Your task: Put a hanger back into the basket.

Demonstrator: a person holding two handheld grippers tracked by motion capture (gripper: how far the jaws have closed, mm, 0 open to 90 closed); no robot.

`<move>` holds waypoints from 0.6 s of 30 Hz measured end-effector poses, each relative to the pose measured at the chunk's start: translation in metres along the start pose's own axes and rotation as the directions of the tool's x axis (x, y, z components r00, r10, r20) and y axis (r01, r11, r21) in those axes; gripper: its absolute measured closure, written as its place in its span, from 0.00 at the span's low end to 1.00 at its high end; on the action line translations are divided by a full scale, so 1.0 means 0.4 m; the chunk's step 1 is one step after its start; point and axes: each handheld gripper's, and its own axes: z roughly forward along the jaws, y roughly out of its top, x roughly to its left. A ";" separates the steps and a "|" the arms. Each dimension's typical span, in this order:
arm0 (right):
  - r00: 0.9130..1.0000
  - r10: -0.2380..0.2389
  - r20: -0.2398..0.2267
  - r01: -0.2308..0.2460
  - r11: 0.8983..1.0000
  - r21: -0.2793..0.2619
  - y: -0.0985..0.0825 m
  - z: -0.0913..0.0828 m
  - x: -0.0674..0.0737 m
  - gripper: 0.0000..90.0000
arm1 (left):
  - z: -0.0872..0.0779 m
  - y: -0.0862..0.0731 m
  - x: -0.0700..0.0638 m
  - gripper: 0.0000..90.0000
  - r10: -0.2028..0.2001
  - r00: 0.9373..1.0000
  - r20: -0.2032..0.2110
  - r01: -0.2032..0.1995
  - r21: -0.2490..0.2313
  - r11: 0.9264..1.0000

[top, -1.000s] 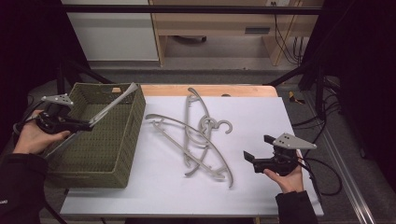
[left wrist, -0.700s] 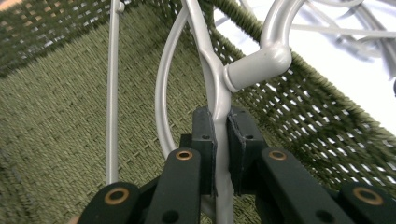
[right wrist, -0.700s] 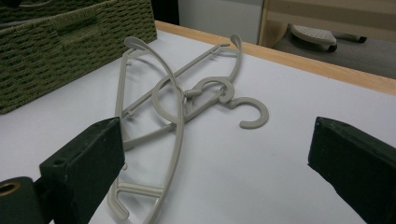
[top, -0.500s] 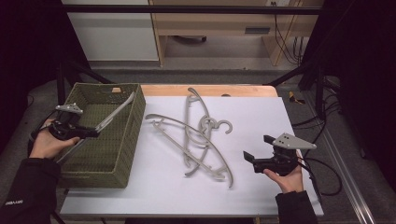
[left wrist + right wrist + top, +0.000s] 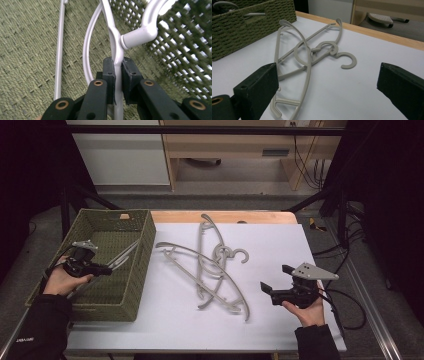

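Note:
A pale grey hanger (image 5: 123, 257) lies slanted inside the green woven basket (image 5: 141, 270) at the left. My left gripper (image 5: 103, 269) is shut on it. In the left gripper view its jaws pinch the hanger (image 5: 117, 53) just below the hook's neck, low over the basket floor (image 5: 30, 50). A tangle of similar grey hangers (image 5: 216, 270) lies on the white table top (image 5: 280, 245) in the middle. My right gripper (image 5: 274, 278) hovers to their right, open and holding nothing. In the right gripper view the hangers (image 5: 307, 52) lie ahead of its wide-spread gripper (image 5: 328, 82).
The basket's mesh wall (image 5: 190, 50) stands close on the right of the held hanger. A wooden strip (image 5: 225, 215) edges the table's far side. Dark frame posts and cables (image 5: 345, 255) run along the right. The basket (image 5: 249, 27) sits far left of the right gripper.
My left gripper has sunk with the hanger, from above the basket's left rim down into the basket. The right gripper has kept still.

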 end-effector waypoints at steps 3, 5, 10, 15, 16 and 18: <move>1.000 -0.001 -0.001 0.001 1.000 0.004 0.000 0.001 0.001 0.05 | 0.001 0.000 0.001 0.91 -0.007 1.000 -0.003 0.007 0.003 1.000; 1.000 0.002 0.000 -0.002 1.000 0.005 -0.001 0.002 0.002 0.05 | 0.001 0.000 0.002 0.90 -0.013 1.000 -0.010 0.013 0.004 1.000; 1.000 0.002 -0.001 -0.002 1.000 0.006 0.000 0.002 0.002 0.05 | 0.009 0.001 -0.005 0.90 -0.004 1.000 -0.022 0.004 0.035 0.999; 1.000 -0.003 0.000 0.003 1.000 0.001 0.001 0.000 0.003 0.05 | 0.002 -0.005 -0.013 0.86 -0.017 0.999 -0.051 0.019 0.030 0.999; 1.000 -0.006 0.003 0.006 1.000 -0.004 0.002 -0.002 0.003 0.05 | -0.005 -0.006 -0.014 0.84 -0.022 0.999 -0.046 0.023 0.014 1.000; 1.000 -0.003 0.004 0.003 1.000 -0.009 0.004 -0.003 0.004 0.05 | -0.020 -0.009 -0.018 0.80 -0.031 0.998 -0.048 0.030 -0.023 0.999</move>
